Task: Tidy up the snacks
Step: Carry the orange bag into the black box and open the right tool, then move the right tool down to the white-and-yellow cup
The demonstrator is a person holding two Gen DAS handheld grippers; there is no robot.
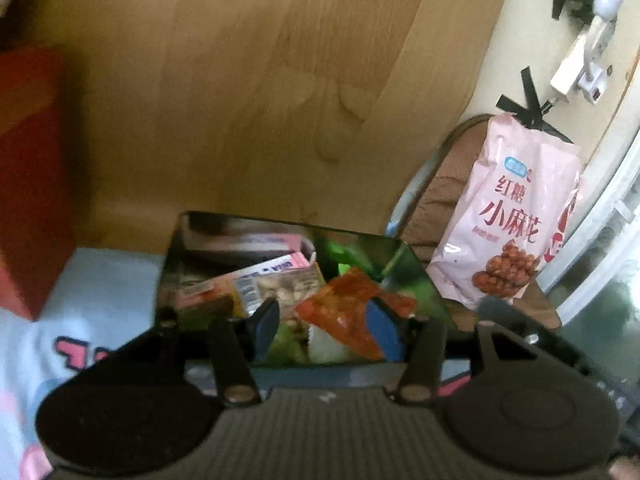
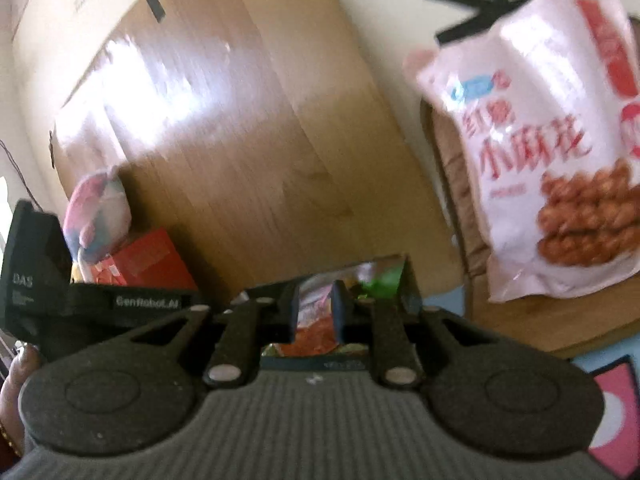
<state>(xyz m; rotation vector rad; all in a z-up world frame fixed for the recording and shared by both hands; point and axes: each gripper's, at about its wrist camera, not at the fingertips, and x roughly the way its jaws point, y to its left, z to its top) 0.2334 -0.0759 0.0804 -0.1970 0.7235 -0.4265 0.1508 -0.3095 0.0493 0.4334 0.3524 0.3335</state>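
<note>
A dark bin with shiny walls (image 1: 188,248) holds several snacks, among them a pink carton (image 1: 276,270) and an orange packet (image 1: 344,312). My left gripper (image 1: 324,328) hangs over the bin's near edge, open. The orange packet lies between its blue pads (image 1: 266,326), up against the right one, and nothing presses on it. In the right wrist view my right gripper (image 2: 317,312) points into the same bin (image 2: 408,280). Its jaws stand a narrow gap apart above the orange packet (image 2: 316,338), clamping nothing. A big pink snack bag (image 1: 508,216) (image 2: 552,168) leans on a brown seat.
A wooden board (image 1: 240,80) stands behind the bin. A red box (image 1: 28,180) (image 2: 156,264) sits at the left on a blue and pink cloth (image 1: 100,292). A white power strip (image 1: 580,64) hangs on the wall. A hand (image 2: 16,392) holds the other gripper's body (image 2: 36,272).
</note>
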